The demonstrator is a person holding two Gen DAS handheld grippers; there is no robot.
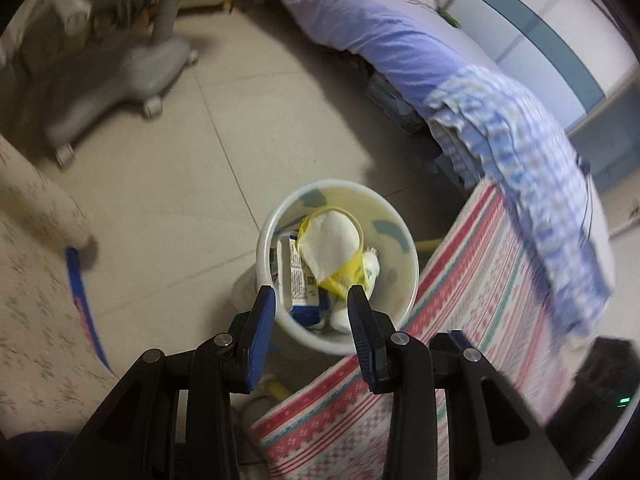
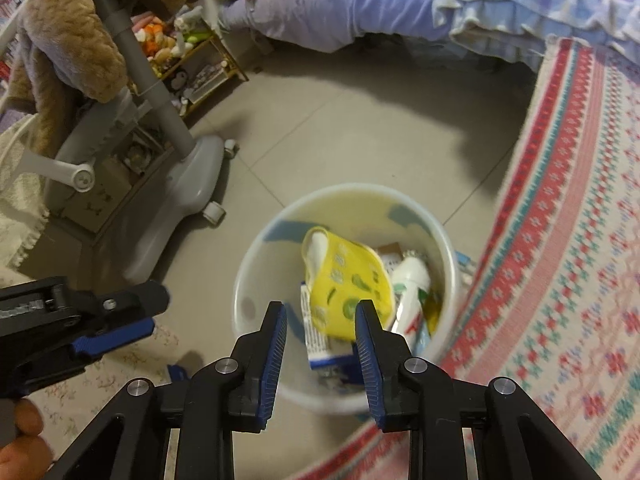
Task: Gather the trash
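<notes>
Trash in one white bin (image 2: 256,276), one yellow wrapper (image 2: 348,288) on top, two grippers, left (image 1: 312,294) and right (image 2: 321,310), jaws parted, empty.

Dim, even indoor light; soft shadows pool on the tiled floor (image 2: 360,128) beneath the bed (image 2: 340,4). Fisheye curvature and dark vignetting bend the edges; motion blur smears the left-wrist view.

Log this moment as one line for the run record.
left claw: open, empty | right claw: open, empty | both over white bin | yellow wrapper in bin
</notes>
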